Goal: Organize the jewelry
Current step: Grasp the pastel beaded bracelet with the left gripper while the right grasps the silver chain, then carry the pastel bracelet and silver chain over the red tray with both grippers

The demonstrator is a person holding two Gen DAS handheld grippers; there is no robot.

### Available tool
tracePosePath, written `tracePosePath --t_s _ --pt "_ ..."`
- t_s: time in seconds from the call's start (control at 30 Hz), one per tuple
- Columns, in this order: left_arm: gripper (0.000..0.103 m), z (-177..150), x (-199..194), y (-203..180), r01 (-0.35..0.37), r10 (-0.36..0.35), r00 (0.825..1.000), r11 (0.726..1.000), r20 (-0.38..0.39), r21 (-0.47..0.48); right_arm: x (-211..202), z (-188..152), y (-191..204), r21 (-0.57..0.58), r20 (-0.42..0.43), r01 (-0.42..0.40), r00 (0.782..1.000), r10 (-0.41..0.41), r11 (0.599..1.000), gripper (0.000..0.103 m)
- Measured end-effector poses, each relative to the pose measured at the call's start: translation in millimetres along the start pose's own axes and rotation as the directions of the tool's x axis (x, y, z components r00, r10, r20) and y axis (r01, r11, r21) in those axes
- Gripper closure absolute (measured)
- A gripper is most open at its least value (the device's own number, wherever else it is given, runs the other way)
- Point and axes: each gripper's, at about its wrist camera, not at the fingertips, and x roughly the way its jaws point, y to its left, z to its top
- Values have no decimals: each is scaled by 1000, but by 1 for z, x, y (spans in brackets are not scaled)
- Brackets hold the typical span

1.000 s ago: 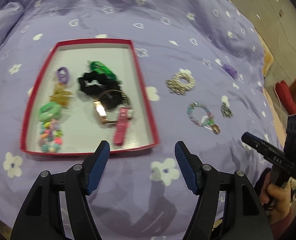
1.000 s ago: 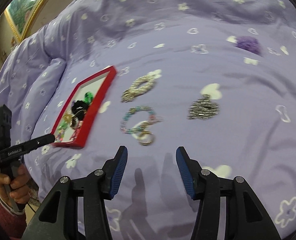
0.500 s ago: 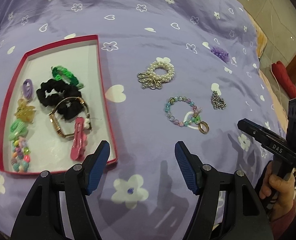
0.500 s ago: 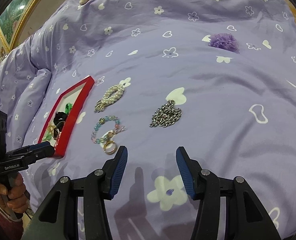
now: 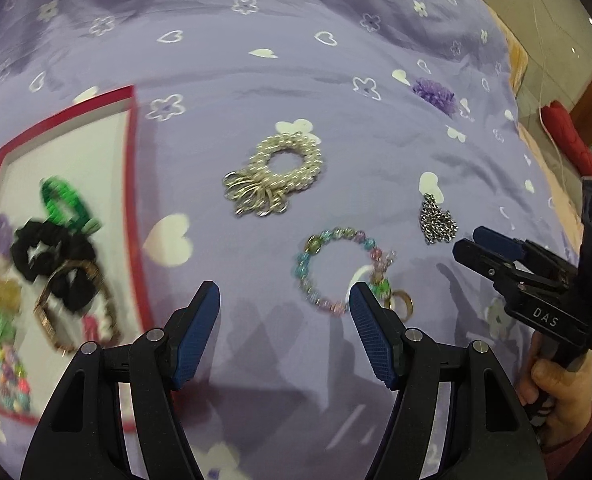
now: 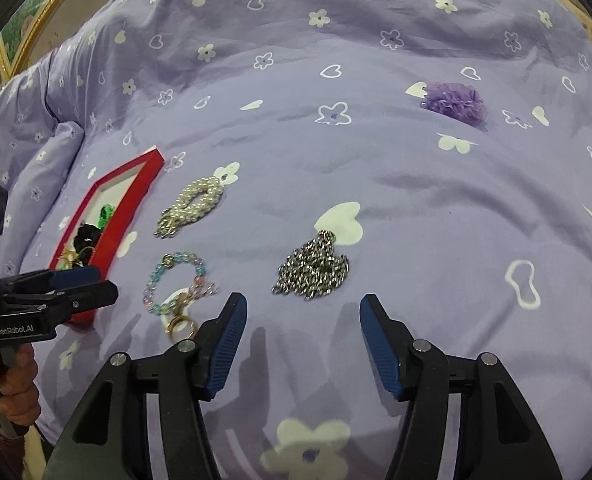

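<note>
Both pairs of fingers are spread wide and carry nothing: the left gripper (image 5: 284, 300) hangs over the bedspread (image 5: 296, 40) with its right fingertip just touching, in view, the near rim of the bead bracelet (image 5: 337, 268), and the right gripper (image 6: 301, 312) sits just short of the chain (image 6: 313, 270), which lies at 12 o'clock between its fingers. Judging by the layout, the step in hand is picking up these loose pieces and carrying them to the red tray (image 5: 134, 184), at 9 o'clock from the left gripper, which already holds scrunchies, clips and a watch. To do it well, the left should shift toward 1 o'clock so the bead loop sits between the fingers, then pinch one side of the loop rather than the dangling gold ring (image 5: 400, 303). The chain is a loose heap; pressing slightly into the soft cover and closing on its thickest part should lift it whole. The pearl bracelet (image 5: 280, 172) and purple flower (image 6: 453, 102) lie farther off, at 12 and 1 o'clock
</note>
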Motion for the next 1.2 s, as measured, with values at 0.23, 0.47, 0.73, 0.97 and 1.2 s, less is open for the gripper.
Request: tracePosePath --t_s 0.23,0.47,0.73,0.97,1.2 --pt "53 9 35 -11 -40 43 998 997 -37 66 26 10 2 -30 -35 22 999 -23 999 42" --pt "96 5 36 -25 -9 11 1000 988 -11 155 42 13 15 -114 -14 109 994 -111 987 64" --pt "97 -3 19 -12 52 -53 999 995 3 85 31 14 4 -46 -2 42 999 -42 998 84" --pt "97 -14 -14 -1 75 -77 995 996 56 48 13 16 16 -4 30 -56 998 56 998 85" --pt "97 -19 -49 12 75 -76 990 997 117 17 -8 23 37 -15 73 -122 990 123 992 85"
